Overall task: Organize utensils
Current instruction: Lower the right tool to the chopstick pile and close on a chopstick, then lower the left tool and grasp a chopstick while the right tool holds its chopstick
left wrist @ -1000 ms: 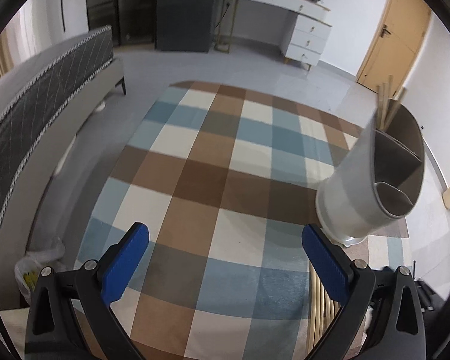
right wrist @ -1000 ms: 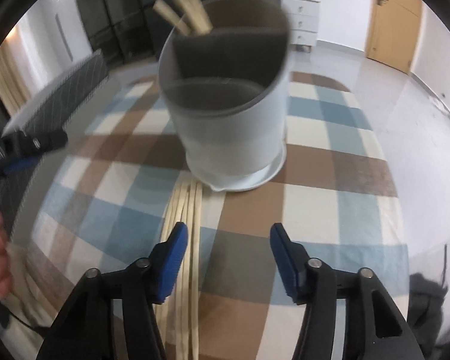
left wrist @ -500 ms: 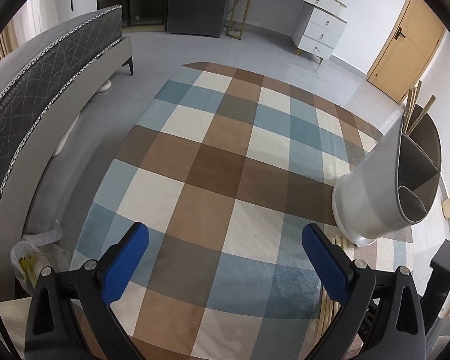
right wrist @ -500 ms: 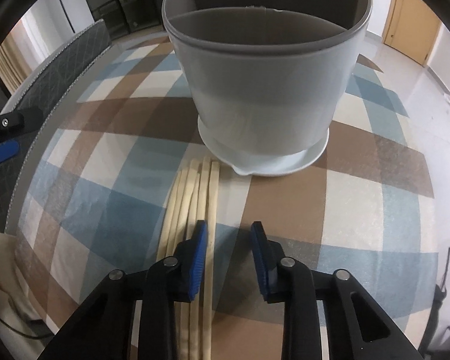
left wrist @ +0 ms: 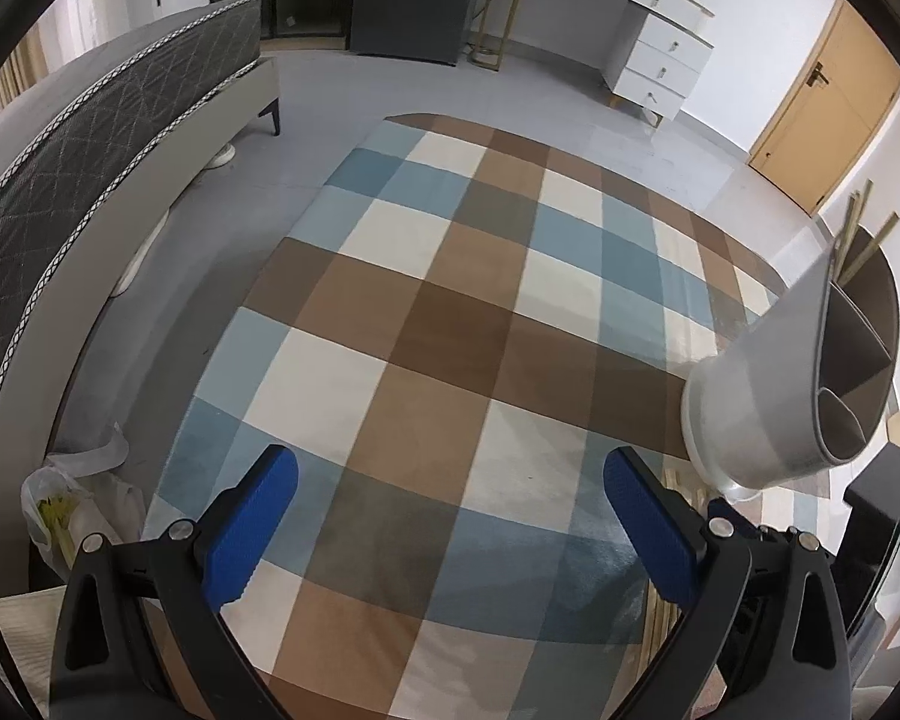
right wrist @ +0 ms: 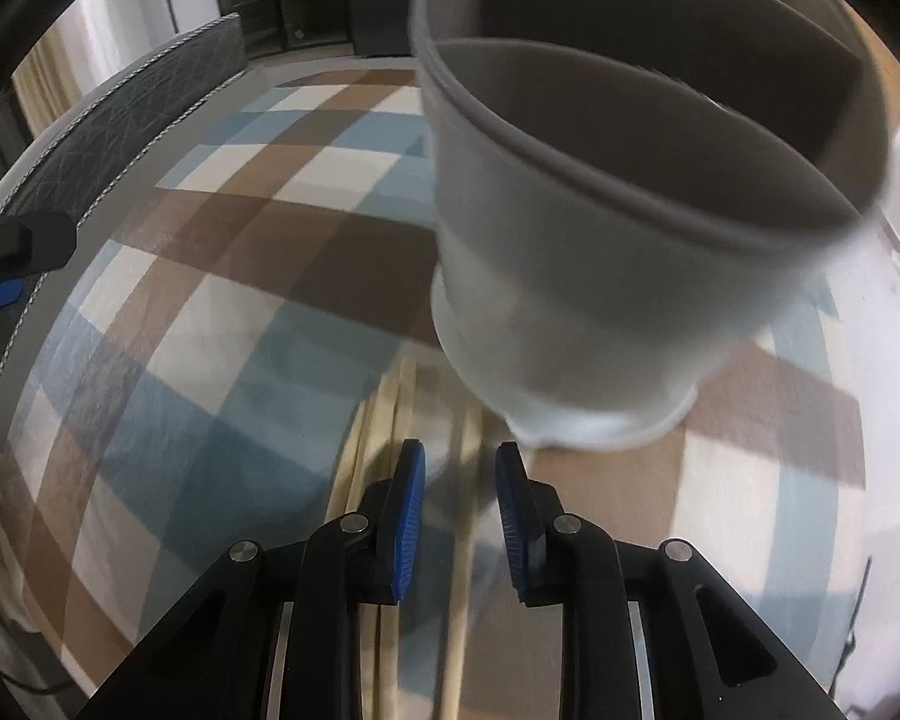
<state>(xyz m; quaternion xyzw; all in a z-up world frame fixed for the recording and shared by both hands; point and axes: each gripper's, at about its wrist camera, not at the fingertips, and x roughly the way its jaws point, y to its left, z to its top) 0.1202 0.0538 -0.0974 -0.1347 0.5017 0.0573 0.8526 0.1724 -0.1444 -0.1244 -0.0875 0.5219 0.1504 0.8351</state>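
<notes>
A grey-white utensil holder (right wrist: 600, 300) with inner compartments stands on the checked cloth (right wrist: 222, 312), close in front of my right gripper (right wrist: 459, 480). In the left wrist view the holder (left wrist: 768, 396) is at the right edge, with a few wooden chopsticks (left wrist: 858, 228) sticking out of it. Several loose chopsticks (right wrist: 378, 420) lie on the cloth at the holder's foot. My right gripper's jaws stand narrowly apart and one blurred chopstick runs through the gap, with no pad pressing on it. My left gripper (left wrist: 450, 510) hangs wide open over bare cloth.
A bed with a grey quilted side (left wrist: 90, 180) runs along the left. A plastic bag (left wrist: 60, 504) lies at its foot. Beyond the cloth are grey floor, a white dresser (left wrist: 648, 48) and a wooden door (left wrist: 822, 120).
My right gripper's jaws narrowed, and it moved in low toward the holder, so a chopstick now lies between the jaws. The left gripper stayed open and drifted slightly.
</notes>
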